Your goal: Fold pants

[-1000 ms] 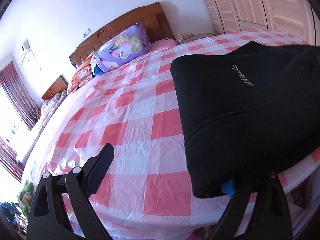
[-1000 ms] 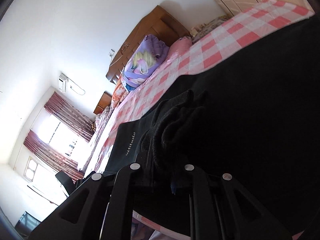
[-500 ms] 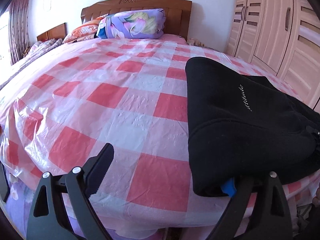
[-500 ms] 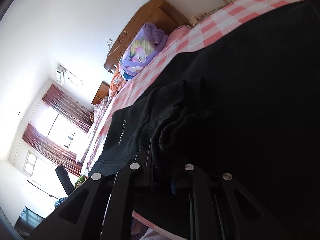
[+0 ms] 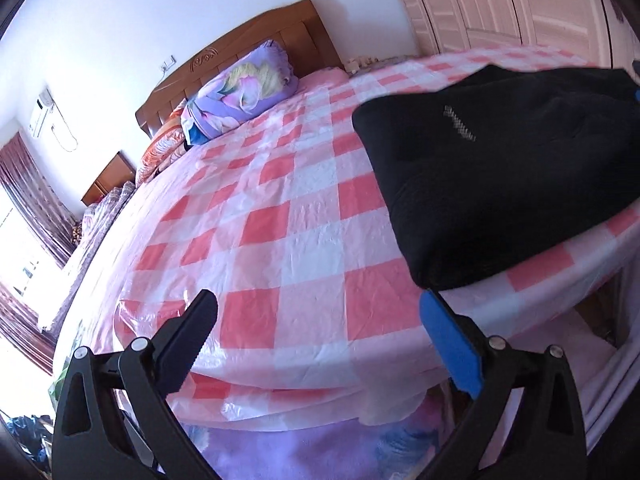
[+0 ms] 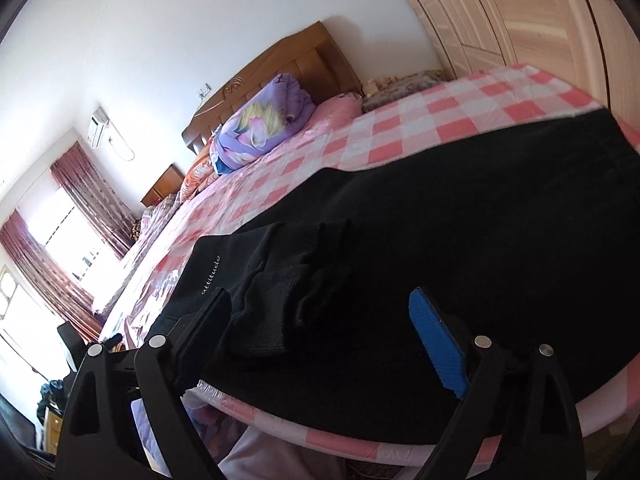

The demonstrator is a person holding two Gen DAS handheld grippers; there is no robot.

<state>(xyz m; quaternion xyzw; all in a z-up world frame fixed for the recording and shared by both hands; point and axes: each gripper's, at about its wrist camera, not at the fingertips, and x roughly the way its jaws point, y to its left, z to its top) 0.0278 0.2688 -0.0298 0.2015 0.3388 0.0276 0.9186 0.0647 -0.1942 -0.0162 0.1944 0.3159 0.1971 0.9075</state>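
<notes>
On the bed (image 5: 280, 216), near its foot edge: black pants (image 5: 500, 184) lying folded, flat on the pink-and-white checked cover (image 5: 304, 248). In the left wrist view, filling the 2 o'clock part of the picture, one rounded corner reaching down to about 5 o'clock, just above the blue pad (image 5: 452, 344) of the left gripper (image 5: 320, 320). Small pale lettering (image 5: 459, 123) on top, blurred there; in the right wrist view legible as "attitude" (image 6: 211, 275), at 9 o'clock from the picture's middle. In that same view, pants (image 6: 460, 240) spread across most of the lower half, with a ribbed cuff end (image 6: 280, 300) bunched on top, lying between the fingers of the right gripper (image 6: 320, 312).

Left gripper: fingers wide apart, nothing between them but checked cover; black finger (image 5: 192, 332) at 7 o'clock, blue-padded one at 5 o'clock, close to the pants corner but not gripping it. Right gripper: fingers likewise spread wide, black finger (image 6: 208, 320) just beside the cuff, blue-padded finger (image 6: 436, 344) off to 4 o'clock over black cloth; touching or not, cannot tell.

Farther out, toward 11 o'clock in both views: a purple flowered pillow (image 5: 240, 92) against a wooden headboard (image 5: 248, 48), an orange patterned pillow (image 5: 160, 148) beside it. At 9 o'clock, dark red curtains (image 6: 92, 196) by a bright window. At 1 o'clock, pale wardrobe doors (image 5: 500, 4).
</notes>
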